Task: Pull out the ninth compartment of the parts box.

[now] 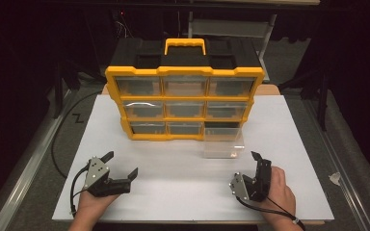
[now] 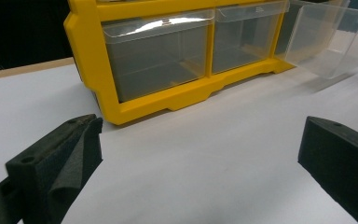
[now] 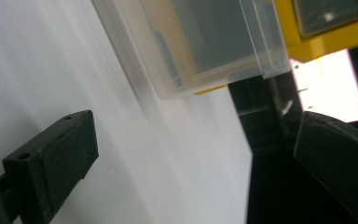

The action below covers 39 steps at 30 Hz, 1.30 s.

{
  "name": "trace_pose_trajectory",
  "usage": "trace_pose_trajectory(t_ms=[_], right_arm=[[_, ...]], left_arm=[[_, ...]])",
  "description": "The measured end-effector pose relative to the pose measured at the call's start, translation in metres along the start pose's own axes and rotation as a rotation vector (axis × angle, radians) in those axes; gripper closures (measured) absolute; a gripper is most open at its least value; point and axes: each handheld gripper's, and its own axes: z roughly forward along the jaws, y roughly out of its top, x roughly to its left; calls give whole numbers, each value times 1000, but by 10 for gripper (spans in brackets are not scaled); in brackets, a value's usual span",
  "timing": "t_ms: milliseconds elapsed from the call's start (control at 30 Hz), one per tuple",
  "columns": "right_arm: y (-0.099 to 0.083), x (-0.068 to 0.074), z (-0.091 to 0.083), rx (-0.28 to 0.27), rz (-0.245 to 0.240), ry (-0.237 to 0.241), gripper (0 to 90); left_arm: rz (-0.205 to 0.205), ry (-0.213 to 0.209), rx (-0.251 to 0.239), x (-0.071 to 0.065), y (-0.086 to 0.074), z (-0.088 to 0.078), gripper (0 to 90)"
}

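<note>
A yellow and black organizer with several clear drawers stands at the back middle of the white tabletop. Its bottom-right drawer is pulled out and empty, with its front end resting on the table. My left gripper lies open at the front left, holding nothing. In the left gripper view its jaws spread wide toward the organizer's lower drawers. My right gripper, turned on its side, sits open in front of the pulled-out drawer, which the right gripper view shows close ahead of the empty jaws.
The table's right edge falls off to dark floor beside the right gripper. A metal rail runs along the left side, with a black cable on the floor. A small white scrap lies on the floor at the right.
</note>
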Motion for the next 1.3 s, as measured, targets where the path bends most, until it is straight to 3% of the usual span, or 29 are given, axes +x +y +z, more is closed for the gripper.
trace_pose_trajectory(t_ms=[133,167,267,500,600,633,733,833,1000,1300], right_arm=[[-6,-5,4,-8,158,65,10],[-8,-5,5,-13,226,88,10],[-12,-10,6,-25,331,135,11],[-17,-21,3,-89,576,194,21],[-24,-25,3,-116,681,216,21],[-29,-27,4,-126,757,237,21],[-36,-30,5,-145,833,253,23],[-48,-34,5,-186,965,279,22],[-61,-37,3,-205,1052,284,22],[-54,-32,7,-225,1006,303,20]], left_arm=[[-9,-4,1,1,0,0,2],[-10,-2,0,1,1,0,2],[-16,1,-4,2,1,-1,2],[-20,-2,-17,2,2,-2,2],[-14,-7,-14,1,2,-2,2],[-13,-7,-14,0,2,-1,2],[-11,-9,-4,0,2,0,2],[-24,-12,-3,-1,2,0,2],[-26,0,2,0,1,0,2],[-24,3,21,-1,-1,2,2]])
